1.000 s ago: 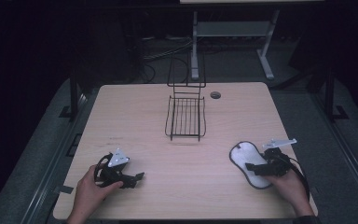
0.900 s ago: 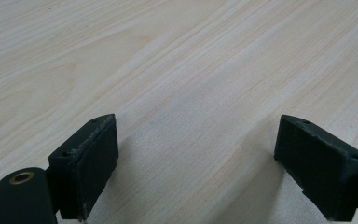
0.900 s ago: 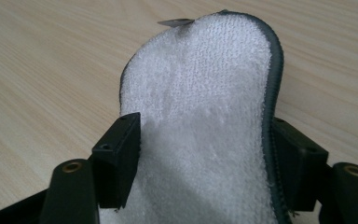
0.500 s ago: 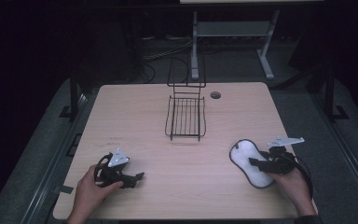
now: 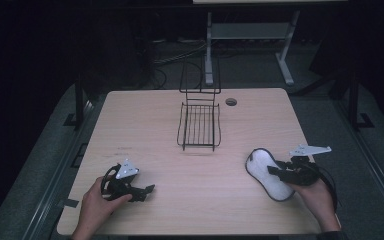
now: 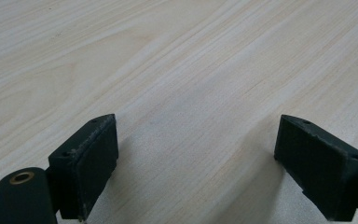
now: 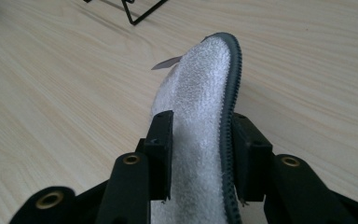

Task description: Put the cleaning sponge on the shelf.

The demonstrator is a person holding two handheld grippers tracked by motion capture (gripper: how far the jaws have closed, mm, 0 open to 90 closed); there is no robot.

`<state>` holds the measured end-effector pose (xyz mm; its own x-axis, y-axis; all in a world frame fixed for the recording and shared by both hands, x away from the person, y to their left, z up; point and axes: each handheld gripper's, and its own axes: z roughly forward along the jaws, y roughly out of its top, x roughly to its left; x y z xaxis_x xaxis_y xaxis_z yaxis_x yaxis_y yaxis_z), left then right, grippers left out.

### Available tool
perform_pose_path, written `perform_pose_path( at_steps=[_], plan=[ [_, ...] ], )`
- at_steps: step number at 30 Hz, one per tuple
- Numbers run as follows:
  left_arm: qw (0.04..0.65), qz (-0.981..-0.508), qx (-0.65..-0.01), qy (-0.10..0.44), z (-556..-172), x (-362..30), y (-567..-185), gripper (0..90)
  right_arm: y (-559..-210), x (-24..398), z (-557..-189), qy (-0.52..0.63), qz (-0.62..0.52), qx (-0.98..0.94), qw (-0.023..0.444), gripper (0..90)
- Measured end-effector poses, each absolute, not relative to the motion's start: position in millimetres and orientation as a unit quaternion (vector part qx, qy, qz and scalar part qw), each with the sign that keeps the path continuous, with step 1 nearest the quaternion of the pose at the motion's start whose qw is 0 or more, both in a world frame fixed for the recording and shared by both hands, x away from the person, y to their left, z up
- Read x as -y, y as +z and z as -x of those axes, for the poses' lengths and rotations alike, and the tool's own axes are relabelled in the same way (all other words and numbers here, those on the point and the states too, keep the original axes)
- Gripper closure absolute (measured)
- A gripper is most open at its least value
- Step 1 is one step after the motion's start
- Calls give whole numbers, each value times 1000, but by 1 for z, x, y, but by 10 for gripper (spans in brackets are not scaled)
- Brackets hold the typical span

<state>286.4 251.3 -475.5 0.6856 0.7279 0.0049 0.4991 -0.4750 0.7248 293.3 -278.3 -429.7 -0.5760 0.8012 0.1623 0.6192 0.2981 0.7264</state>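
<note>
The right gripper (image 7: 200,154) has just been closing and now pinches a white fleece insole (image 5: 269,172) with a dark rim, which lies on the table (image 5: 145,130) to the front right of the wire rack (image 5: 199,125). The left gripper (image 6: 196,163) rests to the front left of the rack, jaws spread and empty. Judged progress: grasp made; lifting and placement, presumably at the rack, remain.

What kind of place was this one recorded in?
Probably a lab or recording workspace rather than a home: a plain wooden table with a cable hole, loose cables on the floor, a metal stand frame behind, dark surroundings.
</note>
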Motion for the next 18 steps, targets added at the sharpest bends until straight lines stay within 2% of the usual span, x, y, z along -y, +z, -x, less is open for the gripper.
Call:
perform_pose_path(
  at_steps=[6,18],
  plan=[
    [361,-844,-363,158,-286,-251,-476,127,-426,277,-291,399,-442,-795,116,653],
    [361,-845,-362,159,-287,-251,-475,127,-420,274,-287,409,-424,-800,110,764]
  ],
)
